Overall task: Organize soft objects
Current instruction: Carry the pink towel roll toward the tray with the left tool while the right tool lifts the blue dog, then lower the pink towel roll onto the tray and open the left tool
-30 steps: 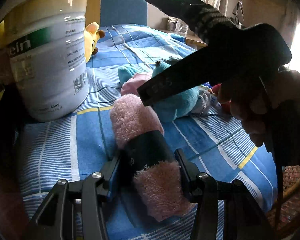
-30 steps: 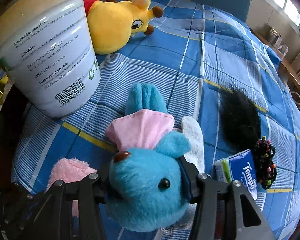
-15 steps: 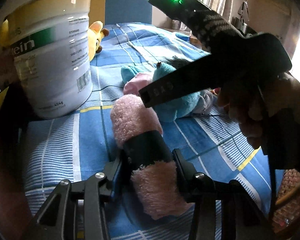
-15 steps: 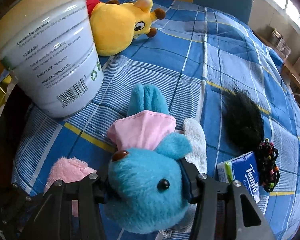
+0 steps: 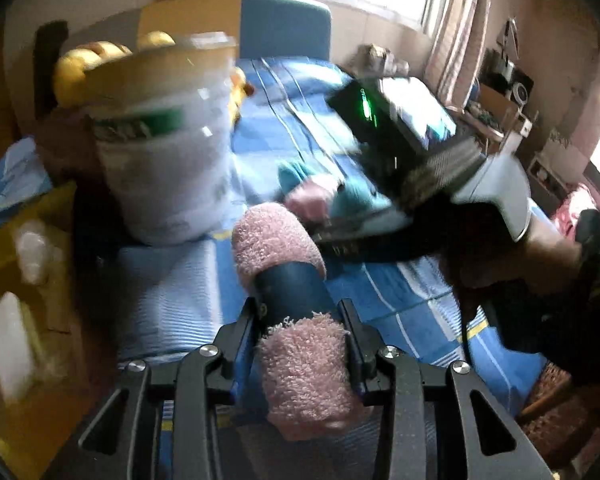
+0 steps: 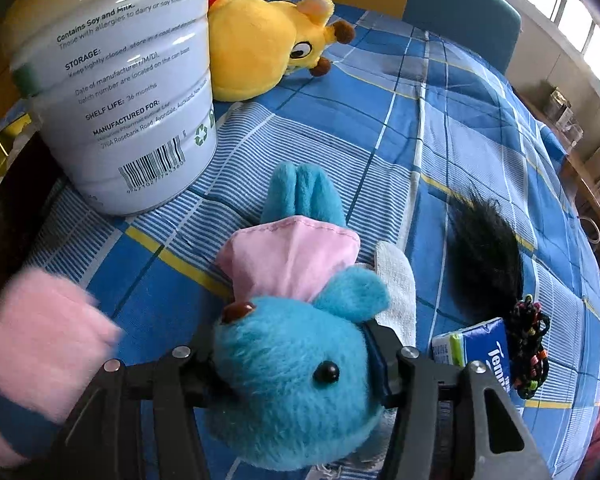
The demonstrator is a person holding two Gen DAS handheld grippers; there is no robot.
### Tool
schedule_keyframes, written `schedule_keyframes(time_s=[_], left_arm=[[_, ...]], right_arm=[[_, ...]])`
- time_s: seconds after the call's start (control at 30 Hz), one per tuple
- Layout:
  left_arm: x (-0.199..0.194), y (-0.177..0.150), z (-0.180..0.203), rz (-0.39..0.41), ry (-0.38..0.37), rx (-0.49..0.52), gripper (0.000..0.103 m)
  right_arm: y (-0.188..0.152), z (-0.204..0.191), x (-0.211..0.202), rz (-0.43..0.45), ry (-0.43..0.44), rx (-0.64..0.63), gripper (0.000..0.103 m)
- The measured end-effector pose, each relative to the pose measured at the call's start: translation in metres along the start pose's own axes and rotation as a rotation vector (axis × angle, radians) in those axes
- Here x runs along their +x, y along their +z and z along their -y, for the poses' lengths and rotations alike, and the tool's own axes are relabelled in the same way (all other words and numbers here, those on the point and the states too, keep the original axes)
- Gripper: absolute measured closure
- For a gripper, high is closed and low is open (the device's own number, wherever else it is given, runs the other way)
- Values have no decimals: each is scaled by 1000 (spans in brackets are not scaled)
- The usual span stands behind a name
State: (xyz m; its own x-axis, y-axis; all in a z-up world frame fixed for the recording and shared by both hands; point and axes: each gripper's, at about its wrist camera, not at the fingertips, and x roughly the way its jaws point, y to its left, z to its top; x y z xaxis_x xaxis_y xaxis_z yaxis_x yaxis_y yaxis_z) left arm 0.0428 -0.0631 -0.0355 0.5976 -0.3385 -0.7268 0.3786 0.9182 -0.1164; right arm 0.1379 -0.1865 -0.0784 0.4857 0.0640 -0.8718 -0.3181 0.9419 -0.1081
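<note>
My left gripper (image 5: 302,320) is shut on a pink fluffy roll with a dark blue band (image 5: 290,280) and holds it above the blue checked cloth; the roll also shows blurred in the right wrist view (image 6: 44,332). My right gripper (image 6: 290,354) is shut on the head of a blue plush toy with a pink dress (image 6: 296,320), which lies on the cloth. In the left wrist view the right gripper's body (image 5: 404,184) crosses over that plush (image 5: 324,192). A yellow plush (image 6: 268,44) lies behind the tin.
A large white tin (image 6: 116,80) stands at the left, also in the left wrist view (image 5: 168,140). A black hairpiece (image 6: 484,252), a beaded band (image 6: 530,344), a Tempo tissue pack (image 6: 480,348) and a white cloth (image 6: 398,284) lie to the right. A yellow box (image 5: 24,264) sits left.
My left gripper has lifted and swung with the pink roll, blurring its view; the tin now appears lower and closer. The right gripper still holds the blue plush, shifted slightly.
</note>
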Motion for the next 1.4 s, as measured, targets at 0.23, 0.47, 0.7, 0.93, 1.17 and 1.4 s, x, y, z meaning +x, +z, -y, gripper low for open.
schedule_keyframes(time_s=[0.23, 0.47, 0.7, 0.93, 1.17, 1.4], left_arm=[[-39, 6, -17, 66, 53, -53, 64], [-57, 6, -49, 76, 117, -133, 64], [-68, -3, -81, 81, 178, -192, 64], [-72, -18, -117, 56, 247, -269, 64], [-73, -41, -169, 14, 330, -374, 64], [-76, -61, -230, -33, 448, -486, 63]], right_arm=[[-2, -3, -2, 17, -19, -18, 47], [-6, -9, -4, 39, -48, -52, 46], [-6, -8, -4, 46, -53, -57, 46], [-6, -8, -4, 48, -56, -50, 46], [-6, -8, -3, 52, -62, -54, 46], [-7, -9, -4, 54, -66, -56, 46]])
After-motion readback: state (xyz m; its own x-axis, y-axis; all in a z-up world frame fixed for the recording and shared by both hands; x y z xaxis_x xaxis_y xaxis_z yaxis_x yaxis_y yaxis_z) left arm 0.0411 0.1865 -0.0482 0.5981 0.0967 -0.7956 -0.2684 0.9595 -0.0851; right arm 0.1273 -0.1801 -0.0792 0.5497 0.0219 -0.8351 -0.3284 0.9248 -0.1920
